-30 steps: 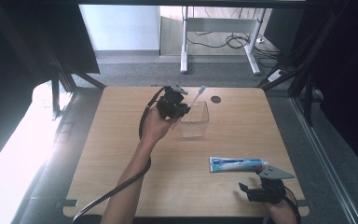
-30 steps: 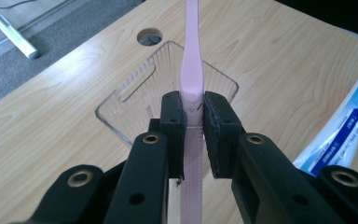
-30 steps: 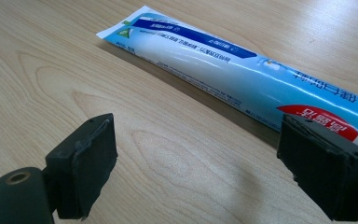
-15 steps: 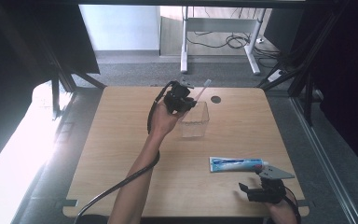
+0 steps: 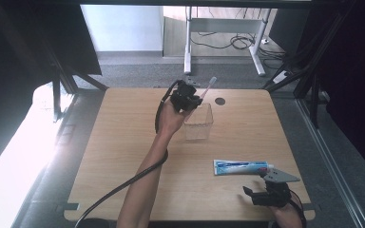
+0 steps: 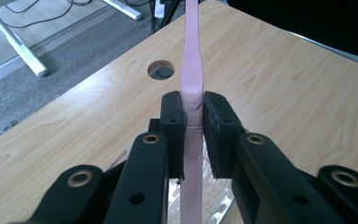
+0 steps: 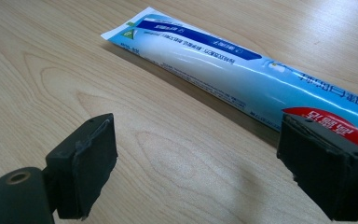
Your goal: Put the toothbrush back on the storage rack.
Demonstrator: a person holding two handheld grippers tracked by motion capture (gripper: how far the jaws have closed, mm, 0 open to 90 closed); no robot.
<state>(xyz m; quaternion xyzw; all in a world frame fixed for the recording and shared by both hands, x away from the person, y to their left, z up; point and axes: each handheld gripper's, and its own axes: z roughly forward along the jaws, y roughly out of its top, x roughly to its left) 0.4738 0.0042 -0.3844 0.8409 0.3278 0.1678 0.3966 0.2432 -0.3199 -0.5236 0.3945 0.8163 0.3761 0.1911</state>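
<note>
Wood tabletop [image 5: 123,142]: my left gripper [image 6: 193,116] pinches pink toothbrush [image 6: 191,70] mid-handle near far edge, light & stiff; right gripper [image 7: 205,163] wide open.

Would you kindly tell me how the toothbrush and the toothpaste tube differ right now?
The toothbrush is pink and thin; the toothpaste tube is blue-and-white and broader. The toothbrush is clamped in the left gripper above the clear cup; the tube lies flat on the table, ungripped.

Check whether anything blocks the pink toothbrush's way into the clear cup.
Nothing visible does. The left gripper holds the toothbrush clamped just above the clear cup, whose open top is unobstructed. The toothpaste tube lies well aside.
</note>
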